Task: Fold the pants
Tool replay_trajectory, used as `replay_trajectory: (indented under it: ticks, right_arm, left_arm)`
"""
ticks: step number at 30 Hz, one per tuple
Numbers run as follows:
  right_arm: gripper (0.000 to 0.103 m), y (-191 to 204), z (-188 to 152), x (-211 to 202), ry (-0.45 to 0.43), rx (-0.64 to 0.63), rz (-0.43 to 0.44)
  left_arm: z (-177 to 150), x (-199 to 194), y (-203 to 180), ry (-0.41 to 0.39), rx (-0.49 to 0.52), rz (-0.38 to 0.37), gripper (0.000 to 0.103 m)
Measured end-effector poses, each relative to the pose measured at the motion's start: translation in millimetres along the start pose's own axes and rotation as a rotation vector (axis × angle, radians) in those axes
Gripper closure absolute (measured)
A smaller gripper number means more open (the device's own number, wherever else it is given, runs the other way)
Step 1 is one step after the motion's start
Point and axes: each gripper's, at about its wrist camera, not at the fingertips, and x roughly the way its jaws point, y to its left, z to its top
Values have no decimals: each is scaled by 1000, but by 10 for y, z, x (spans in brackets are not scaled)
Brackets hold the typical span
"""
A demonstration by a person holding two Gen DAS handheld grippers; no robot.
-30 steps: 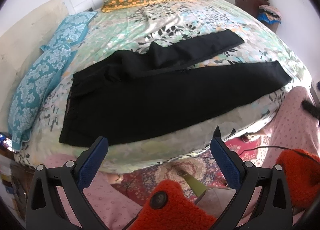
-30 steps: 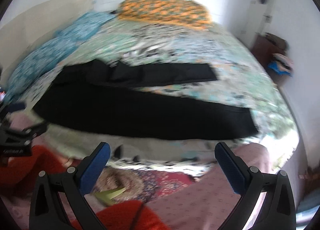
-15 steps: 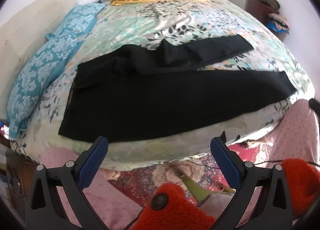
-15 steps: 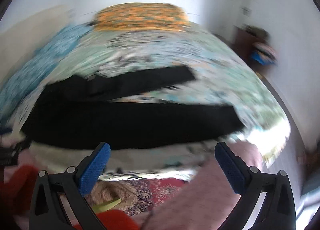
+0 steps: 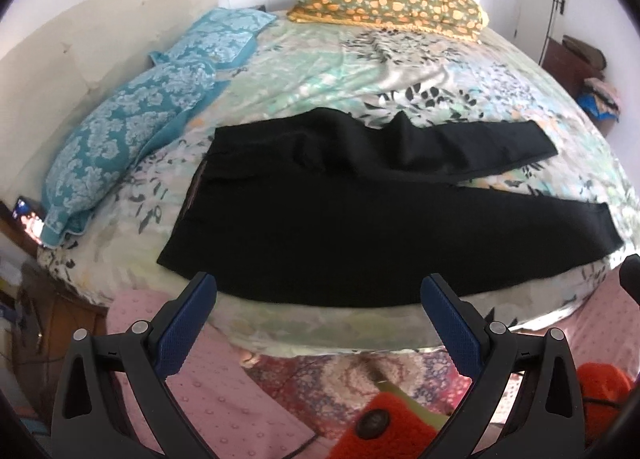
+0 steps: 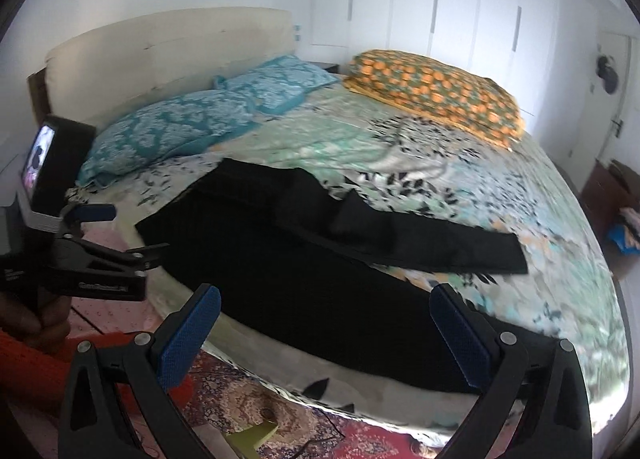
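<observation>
Closest in, both tools are empty and spread wide — the left hand-held gripper (image 5: pixel 318 305) hangs off the near edge of the bed (image 5: pixel 360 59) with nothing between its blue pads, and the right hand-held gripper (image 6: pixel 326 315) is the same story, jaws gaping over the near side of the mattress. Just past them are the black pants (image 5: pixel 360 211), lying flat on the floral sheet, long axis running left to right across both views. Waistband is at the left end, hems at the right, so the left tool sits nearer the waist and the right one nearer the cuffs. Near leg runs along the bed edge; the far leg (image 6: pixel 440 251) splays away from it toward the right, with a strip of sheet showing between them. My guess is the next move turns on that gap — the far leg needs to come toward the person onto the near one, both tools reaching forward across the fabric. Further back there are just pillows (image 5: pixel 132 131) and the headboard.
</observation>
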Motion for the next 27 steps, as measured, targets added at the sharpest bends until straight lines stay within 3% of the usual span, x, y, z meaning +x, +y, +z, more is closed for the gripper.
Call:
replay_trajectory:
  ticks: [6, 11, 15, 18, 21, 27]
  right_arm:
    - [0, 39, -32, 96, 30, -15, 46]
    - [0, -32, -37, 131, 27, -1, 58]
    - [0, -182, -23, -14, -85, 41, 102]
    - [0, -215, -9, -41, -146, 3, 102]
    - [0, -273, -6, 91, -98, -1, 111]
    - [0, -766, 17, 330, -44, 172, 146]
  left_arm:
    - [-53, -22, 45, -1, -35, -50, 1]
    - [10, -10, 48, -24, -37, -44, 1]
    - [90, 67, 19, -9, -28, -53, 1]
    - [220, 112, 42, -6, -48, -93, 1]
    - [365, 107, 44, -38, -62, -130, 1]
    - [567, 145, 11, -68, -60, -145, 1]
